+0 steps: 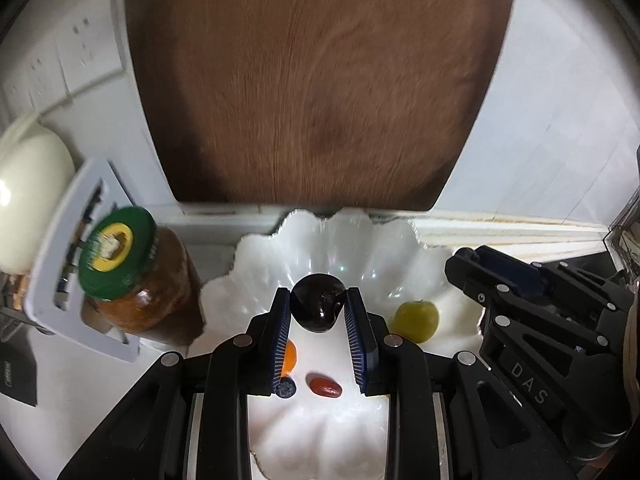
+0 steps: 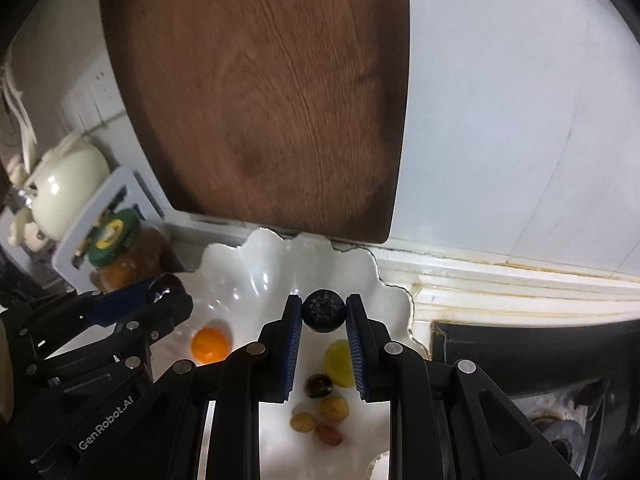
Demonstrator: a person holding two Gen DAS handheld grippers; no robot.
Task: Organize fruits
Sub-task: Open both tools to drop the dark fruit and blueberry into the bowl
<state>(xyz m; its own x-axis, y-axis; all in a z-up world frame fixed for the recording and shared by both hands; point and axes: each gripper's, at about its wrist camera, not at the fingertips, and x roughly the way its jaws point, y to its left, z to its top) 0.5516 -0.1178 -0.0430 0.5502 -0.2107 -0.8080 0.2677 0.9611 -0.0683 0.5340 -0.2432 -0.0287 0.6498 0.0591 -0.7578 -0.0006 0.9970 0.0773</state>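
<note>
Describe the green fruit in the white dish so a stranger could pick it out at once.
Find the wooden board leaning on the wall; below it sits a white scalloped dish. On the dish's right side, beside the right hand-held gripper, lies the green fruit. It is the only yellow-green piece, round and larger than the small red, orange and blue ones nearby.

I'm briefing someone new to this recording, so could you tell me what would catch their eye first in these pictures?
Each gripper pinches a small dark fruit over the scalloped white plate: the left gripper a glossy dark fruit, the right gripper a blueberry. Behind the plate, a big wooden board leans on the white wall. On the plate lie an orange fruit at left and a green one at right.
</note>
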